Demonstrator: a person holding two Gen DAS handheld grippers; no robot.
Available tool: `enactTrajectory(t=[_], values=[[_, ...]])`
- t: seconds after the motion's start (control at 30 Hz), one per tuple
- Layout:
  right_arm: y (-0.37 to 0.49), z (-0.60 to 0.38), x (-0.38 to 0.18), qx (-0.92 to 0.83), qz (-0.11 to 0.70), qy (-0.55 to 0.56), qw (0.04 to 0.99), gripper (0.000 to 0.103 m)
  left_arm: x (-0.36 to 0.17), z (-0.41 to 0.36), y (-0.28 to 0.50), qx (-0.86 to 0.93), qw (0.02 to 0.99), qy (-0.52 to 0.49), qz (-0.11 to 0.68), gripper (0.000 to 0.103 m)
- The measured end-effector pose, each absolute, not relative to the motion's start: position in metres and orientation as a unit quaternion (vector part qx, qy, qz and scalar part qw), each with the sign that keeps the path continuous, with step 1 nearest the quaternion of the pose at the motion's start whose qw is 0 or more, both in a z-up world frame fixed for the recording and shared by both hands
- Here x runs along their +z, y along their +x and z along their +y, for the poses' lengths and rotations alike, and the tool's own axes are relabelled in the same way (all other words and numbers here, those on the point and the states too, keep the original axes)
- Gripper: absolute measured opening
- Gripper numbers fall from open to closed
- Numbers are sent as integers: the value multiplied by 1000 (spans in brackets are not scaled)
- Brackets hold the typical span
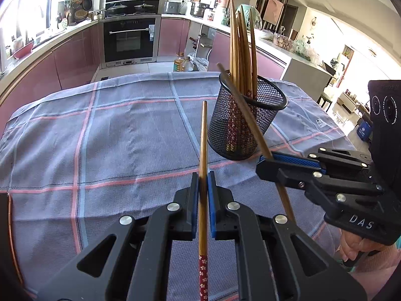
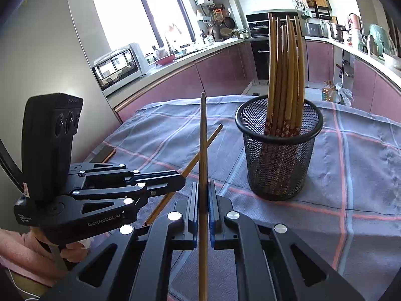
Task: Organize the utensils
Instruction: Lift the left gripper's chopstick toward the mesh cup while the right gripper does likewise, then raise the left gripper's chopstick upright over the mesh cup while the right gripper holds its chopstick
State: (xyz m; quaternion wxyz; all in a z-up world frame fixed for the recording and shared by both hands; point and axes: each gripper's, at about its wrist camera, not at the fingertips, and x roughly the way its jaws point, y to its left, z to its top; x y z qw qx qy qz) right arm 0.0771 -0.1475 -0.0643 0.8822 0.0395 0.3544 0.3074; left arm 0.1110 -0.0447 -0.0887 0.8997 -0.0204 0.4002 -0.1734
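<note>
Kitchen cabinets and an oven stand behind the checked cloth (image 1: 112, 130) covering the surface in the left wrist view, where the left gripper (image 1: 203, 183) has its fingers clamped on a chopstick (image 1: 203, 150) pointing forward, while the right gripper (image 1: 269, 161) pinches a second chopstick (image 1: 240, 100) slanting across the front of the mesh cup (image 1: 246, 125) of chopsticks. From the right wrist view, the right fingers (image 2: 193, 200) grip that second chopstick upright, left of the cup, with the left gripper low at left, its chopstick crossing behind.
</note>
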Motion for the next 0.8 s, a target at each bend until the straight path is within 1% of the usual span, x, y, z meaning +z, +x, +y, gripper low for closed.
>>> enactTrajectory(t=[0.4, 0.8], values=[[73, -165, -50, 298, 331, 49, 894, 6, -78, -43, 105, -179, 903, -25, 389, 8], [73, -163, -54, 296, 339, 48, 891, 6, -71, -45, 98, -182, 906, -24, 381, 8]])
